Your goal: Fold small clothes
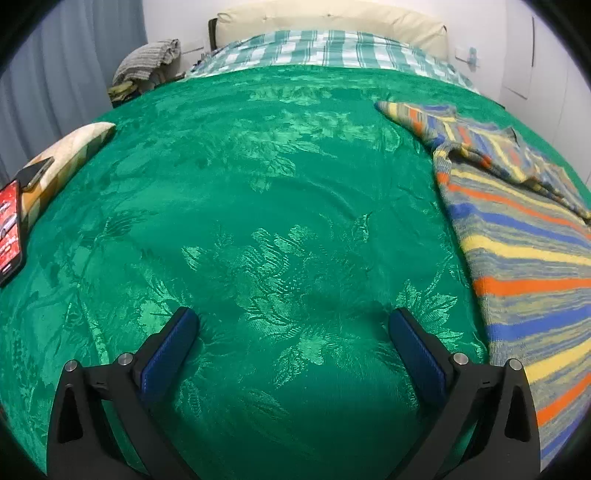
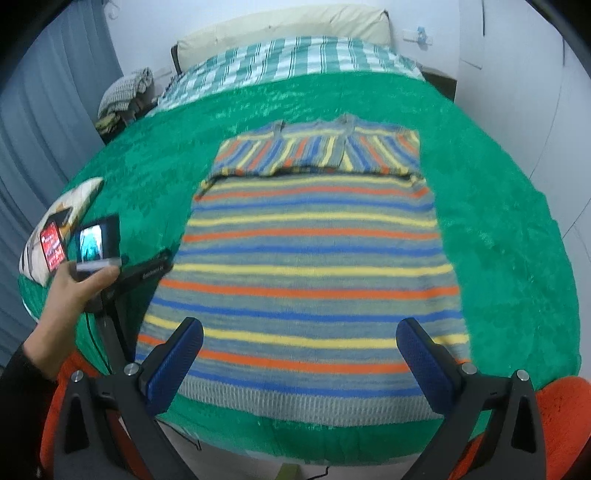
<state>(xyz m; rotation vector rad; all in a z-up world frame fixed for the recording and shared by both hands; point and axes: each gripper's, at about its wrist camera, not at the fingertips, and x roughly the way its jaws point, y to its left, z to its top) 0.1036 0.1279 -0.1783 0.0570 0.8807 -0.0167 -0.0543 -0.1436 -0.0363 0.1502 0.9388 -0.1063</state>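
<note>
A striped knit sweater lay flat on the green bedspread that covered the bed, its ribbed hem toward the foot edge and both sleeves folded across the chest near the neckline. In the right wrist view the right gripper hung above the lower half of the sweater with its jaws spread wide and nothing between them; its blue pads stood clear of the knit. The left gripper was likewise wide open and empty, held over bare bedspread, with the sweater off to its right, apart from it.

In the right wrist view, the person's left hand gripped the handle of the left gripper at the left edge of the bed, with a small lit screen just above the fingers. Beyond it a patterned cushion rested on the bedspread and carried a phone with a red display and what looked like a second, dark phone, though the blur made that uncertain. A checked blanket and a cream pillow lay at the head of the bed, and a heap of clothes sat beside the bed near the grey curtain. Orange fabric showed below the foot edge.
</note>
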